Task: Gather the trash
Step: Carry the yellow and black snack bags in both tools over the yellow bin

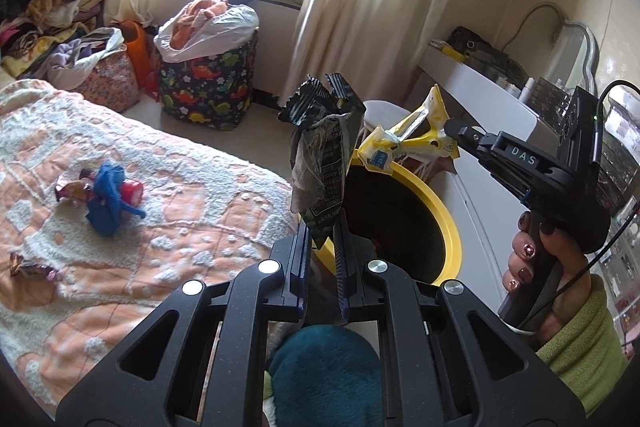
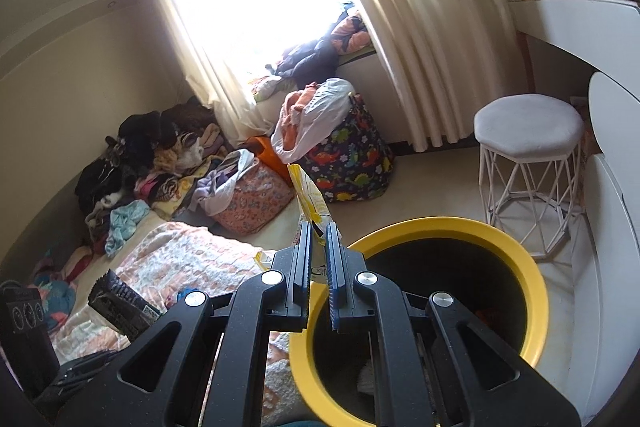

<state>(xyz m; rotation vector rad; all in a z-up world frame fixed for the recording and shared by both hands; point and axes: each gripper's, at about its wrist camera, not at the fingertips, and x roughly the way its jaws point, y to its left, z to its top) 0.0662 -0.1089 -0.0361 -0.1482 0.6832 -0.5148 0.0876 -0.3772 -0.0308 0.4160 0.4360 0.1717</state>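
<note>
The left gripper (image 1: 324, 239) pinches a black wrapper (image 1: 320, 163) by its lower edge; the right gripper (image 2: 318, 247) clamps a yellow wrapper (image 2: 310, 203) — both near the yellow-rimmed bin (image 2: 536, 291), at its 10 o'clock rim. Light, crinkly, slippery film — edge grips probably suffice.

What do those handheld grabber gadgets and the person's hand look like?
Each gripper is matte black plastic with silver round bolts and ribbed, blue-edged fingers. The right gripper has a pistol grip, white "DAS" lettering, a black cable and a small green light. The right hand has dark jewelled nails and a green sleeve.
</note>
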